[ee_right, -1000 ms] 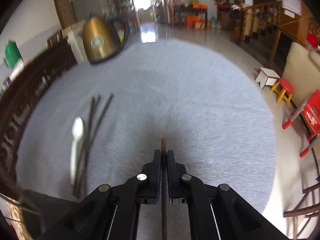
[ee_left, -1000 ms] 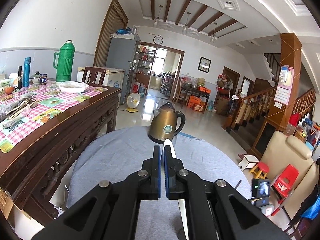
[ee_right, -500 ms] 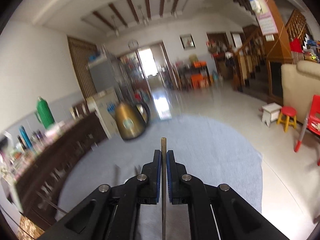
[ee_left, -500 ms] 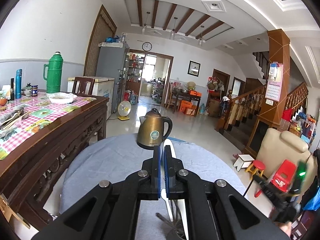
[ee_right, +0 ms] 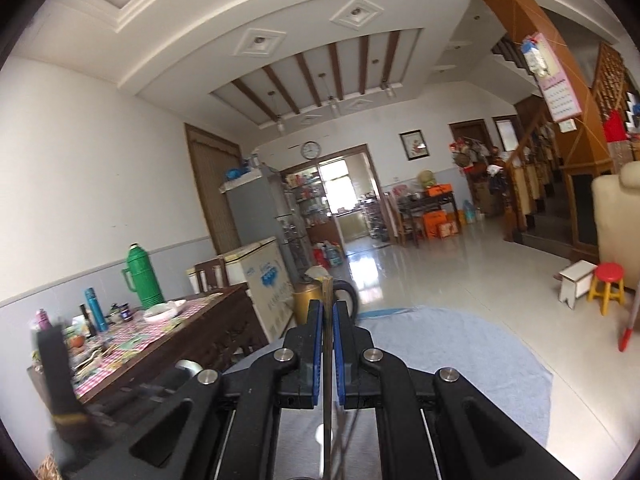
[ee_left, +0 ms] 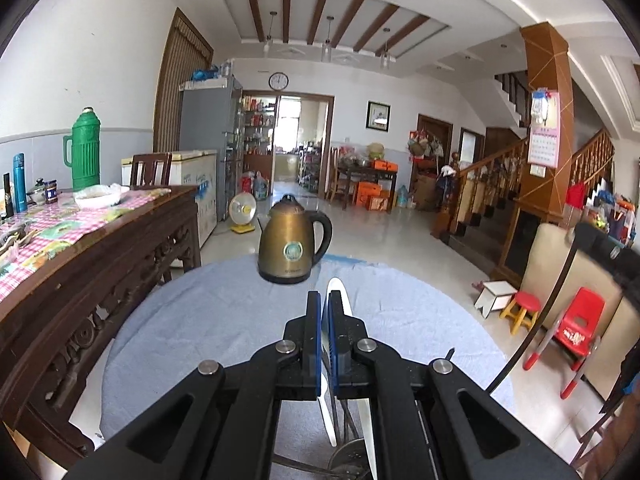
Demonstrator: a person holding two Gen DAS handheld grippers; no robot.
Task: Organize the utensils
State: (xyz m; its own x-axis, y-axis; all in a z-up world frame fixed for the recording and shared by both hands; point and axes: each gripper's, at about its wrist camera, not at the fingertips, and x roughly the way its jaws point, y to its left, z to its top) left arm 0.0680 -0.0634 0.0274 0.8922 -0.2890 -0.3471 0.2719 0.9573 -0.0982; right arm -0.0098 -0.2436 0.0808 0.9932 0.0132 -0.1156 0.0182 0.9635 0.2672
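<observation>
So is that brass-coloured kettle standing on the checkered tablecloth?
No, the kettle stands on the round table's grey-blue cloth, apart from the checkered one.

Left wrist view: looks forward along its hand-held gripper [ee_left: 324,300], roughly level, low over the round grey-clothed surface [ee_left: 208,320], the brass kettle [ee_left: 292,240] near ahead. Right wrist view: tilted upward, taking in much ceiling, the surface's far edge low in frame. Both share the kettle, green thermos [ee_right: 141,276], wall clock [ee_left: 279,81] and doorway.
</observation>
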